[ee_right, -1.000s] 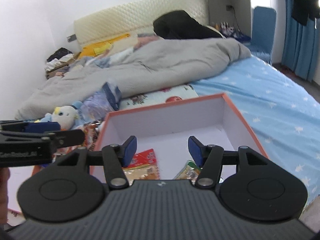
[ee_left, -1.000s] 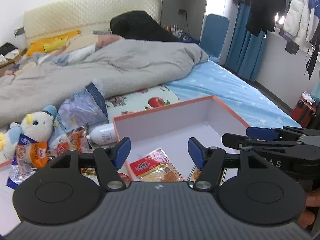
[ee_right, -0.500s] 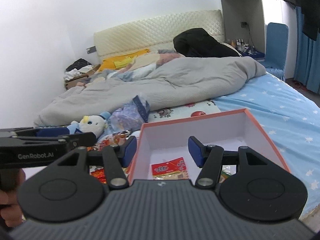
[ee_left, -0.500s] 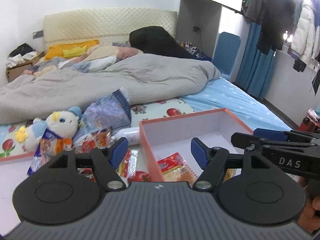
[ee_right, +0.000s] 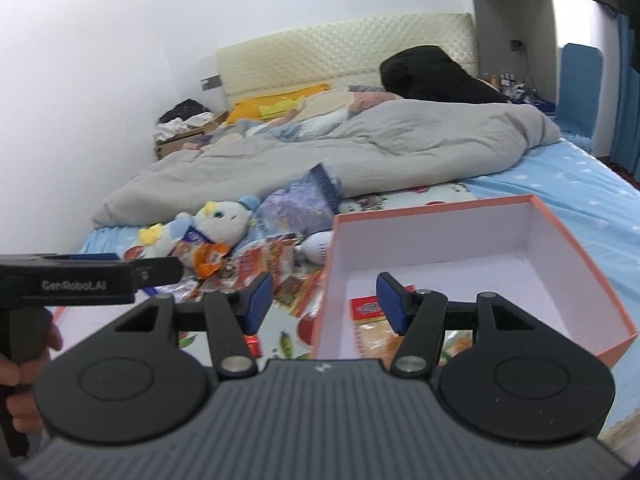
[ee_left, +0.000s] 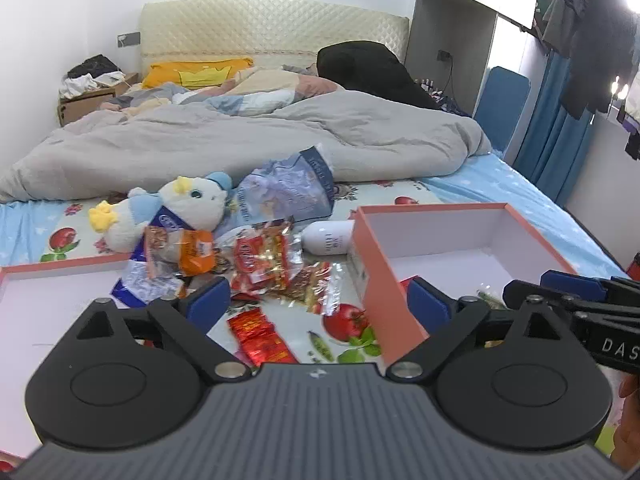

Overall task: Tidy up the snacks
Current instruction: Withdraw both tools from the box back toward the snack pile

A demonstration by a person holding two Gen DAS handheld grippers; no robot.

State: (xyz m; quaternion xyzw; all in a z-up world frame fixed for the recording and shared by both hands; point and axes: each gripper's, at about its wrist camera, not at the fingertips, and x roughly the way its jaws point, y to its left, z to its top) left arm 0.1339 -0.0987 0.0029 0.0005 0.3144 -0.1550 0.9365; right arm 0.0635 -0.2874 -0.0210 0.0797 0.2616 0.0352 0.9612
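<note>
Left gripper (ee_left: 318,300) swung left off box (ee_left: 374,280) since a second ago — now over loose snack pile (ee_left: 268,260), red packet (ee_left: 262,336) just ahead between wide-open, empty fingers. Right gripper (ee_right: 325,300) open too, holding nothing, straddling box's left wall; packet (ee_right: 370,312) already inside. Likely next pick: red packet, then into box.

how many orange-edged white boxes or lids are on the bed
2. One deep box sits right of the snack pile, with packets inside. A shallower tray or lid lies left of the pile, partly hidden behind the left gripper. More may lie out of view.
</note>
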